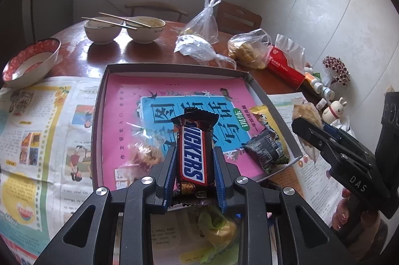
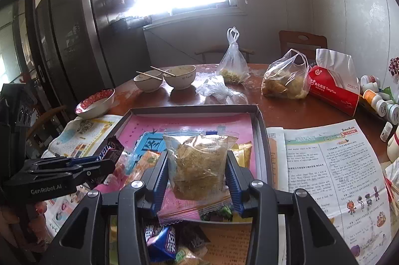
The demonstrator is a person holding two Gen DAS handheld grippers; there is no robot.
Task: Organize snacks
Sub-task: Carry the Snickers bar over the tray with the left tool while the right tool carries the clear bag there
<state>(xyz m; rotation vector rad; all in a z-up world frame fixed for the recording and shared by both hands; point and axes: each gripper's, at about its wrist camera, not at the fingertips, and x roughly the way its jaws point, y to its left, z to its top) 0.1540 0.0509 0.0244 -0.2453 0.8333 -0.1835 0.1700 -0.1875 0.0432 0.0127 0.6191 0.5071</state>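
Observation:
My left gripper (image 1: 194, 150) is shut on a Snickers bar (image 1: 193, 160), which hangs over the near part of a grey tray (image 1: 174, 66) lined with a pink book. In the tray lie a clear-wrapped sweet (image 1: 144, 152), a dark green packet (image 1: 269, 147) and a yellow packet (image 1: 260, 114). My right gripper (image 2: 197, 155) is shut on a clear packet of brownish dried food (image 2: 197, 165), above the tray's (image 2: 194, 109) near edge. The right wrist view shows the left gripper (image 2: 99, 165) at the left with the Snickers bar (image 2: 111, 149). More loose snacks, one a blue packet (image 2: 162, 240), lie below.
Newspaper (image 1: 37, 130) covers the wooden table on both sides of the tray. Behind it stand two bowls with chopsticks (image 1: 124, 29), a red patterned bowl (image 1: 30, 63), tied plastic bags (image 1: 249, 48), a red tissue pack (image 2: 334, 90) and small bottles (image 2: 384, 105). A wrapped green sweet (image 1: 217, 227) lies near me.

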